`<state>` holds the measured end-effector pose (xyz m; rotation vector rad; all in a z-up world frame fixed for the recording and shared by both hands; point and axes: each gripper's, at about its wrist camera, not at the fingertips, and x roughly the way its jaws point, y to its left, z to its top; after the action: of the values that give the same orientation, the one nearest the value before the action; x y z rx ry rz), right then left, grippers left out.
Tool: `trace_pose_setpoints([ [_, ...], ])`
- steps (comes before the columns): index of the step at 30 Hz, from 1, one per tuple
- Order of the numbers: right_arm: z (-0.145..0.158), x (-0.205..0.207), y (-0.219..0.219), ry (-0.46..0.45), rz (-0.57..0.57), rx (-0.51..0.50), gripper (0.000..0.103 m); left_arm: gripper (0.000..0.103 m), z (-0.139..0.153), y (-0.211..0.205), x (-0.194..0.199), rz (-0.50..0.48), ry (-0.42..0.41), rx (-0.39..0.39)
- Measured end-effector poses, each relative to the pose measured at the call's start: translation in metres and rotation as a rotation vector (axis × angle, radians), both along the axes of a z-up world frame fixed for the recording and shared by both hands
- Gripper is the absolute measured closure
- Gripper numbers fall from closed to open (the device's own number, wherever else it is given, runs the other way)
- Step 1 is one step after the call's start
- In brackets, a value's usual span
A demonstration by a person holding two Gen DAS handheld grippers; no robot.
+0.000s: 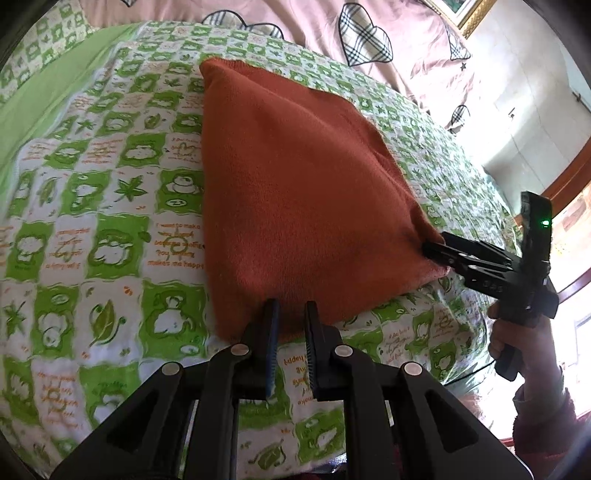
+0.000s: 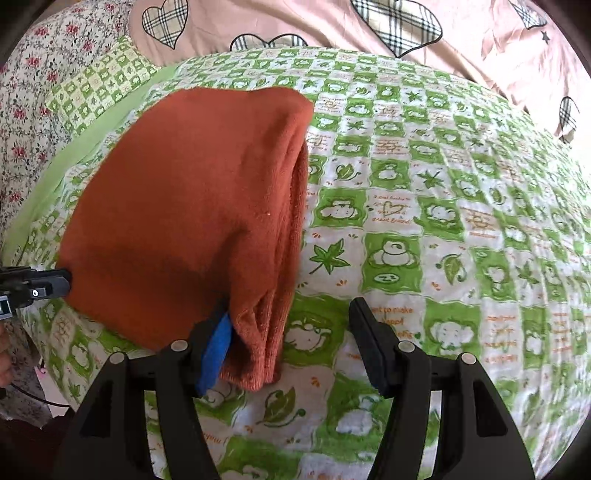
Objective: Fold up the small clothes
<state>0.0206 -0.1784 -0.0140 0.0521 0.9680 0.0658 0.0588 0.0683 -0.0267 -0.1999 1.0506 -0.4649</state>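
A rust-orange knitted garment (image 1: pixel 295 192) lies folded in several layers on the green-and-white patterned bedspread (image 1: pixel 110 229). My left gripper (image 1: pixel 291 314) is at the garment's near edge, jaws slightly apart, holding nothing. In the right wrist view the garment (image 2: pixel 192 206) shows its stacked fold edges. My right gripper (image 2: pixel 291 317) is open wide, with its left finger (image 2: pixel 214 332) against the garment's near corner and its right finger (image 2: pixel 369 332) over the bedspread (image 2: pixel 443 221). The right gripper also shows in the left wrist view (image 1: pixel 439 251), touching the garment's right corner.
A pink quilt with plaid hearts (image 1: pixel 369 33) lies bunched at the far side of the bed. A floral cloth (image 2: pixel 33 92) and a green checked pillow (image 2: pixel 103 81) are at the left. A wall and wooden trim (image 1: pixel 569 173) stand to the right.
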Motion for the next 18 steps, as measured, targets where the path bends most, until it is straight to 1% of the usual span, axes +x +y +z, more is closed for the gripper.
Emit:
trace_pose_setpoints([
  [1, 0.004, -0.003, -0.002, -0.01, 0.0, 0.024, 0.038, 0.083, 0.004, 0.002, -0.004, 0.011, -0.004, 0.005],
  [2, 0.01, -0.008, -0.004, -0.026, 0.0, 0.057, 0.038, 0.077, 0.006, 0.003, -0.006, 0.02, -0.009, 0.012],
  [3, 0.017, -0.013, -0.006, -0.044, -0.001, 0.097, 0.038, 0.072, 0.008, 0.004, -0.008, 0.031, -0.015, 0.024],
  [5, 0.025, -0.02, -0.007, -0.066, 0.001, 0.154, 0.036, 0.054, 0.014, 0.007, -0.013, 0.064, -0.032, 0.061],
  [6, 0.029, -0.024, -0.007, -0.077, 0.003, 0.19, 0.032, 0.05, 0.016, 0.008, -0.015, 0.081, -0.038, 0.078],
  [7, 0.033, -0.028, -0.005, -0.086, 0.005, 0.216, 0.028, 0.046, 0.019, 0.01, -0.017, 0.099, -0.046, 0.094],
  [9, 0.037, -0.032, 0.0, -0.091, 0.012, 0.239, 0.024, 0.043, 0.021, 0.013, -0.018, 0.112, -0.048, 0.105],
  [10, 0.038, -0.035, 0.003, -0.088, 0.018, 0.249, 0.022, 0.036, 0.023, 0.014, -0.02, 0.125, -0.048, 0.124],
  [11, 0.038, -0.037, 0.007, -0.086, 0.02, 0.255, 0.02, 0.032, 0.024, 0.014, -0.021, 0.134, -0.054, 0.14],
  [13, 0.036, -0.043, 0.012, -0.074, 0.025, 0.269, 0.016, 0.027, 0.025, 0.014, -0.025, 0.141, -0.069, 0.176],
  [18, 0.027, -0.054, 0.022, -0.039, 0.031, 0.276, 0.014, 0.023, 0.025, 0.012, -0.038, 0.143, -0.093, 0.248],
])
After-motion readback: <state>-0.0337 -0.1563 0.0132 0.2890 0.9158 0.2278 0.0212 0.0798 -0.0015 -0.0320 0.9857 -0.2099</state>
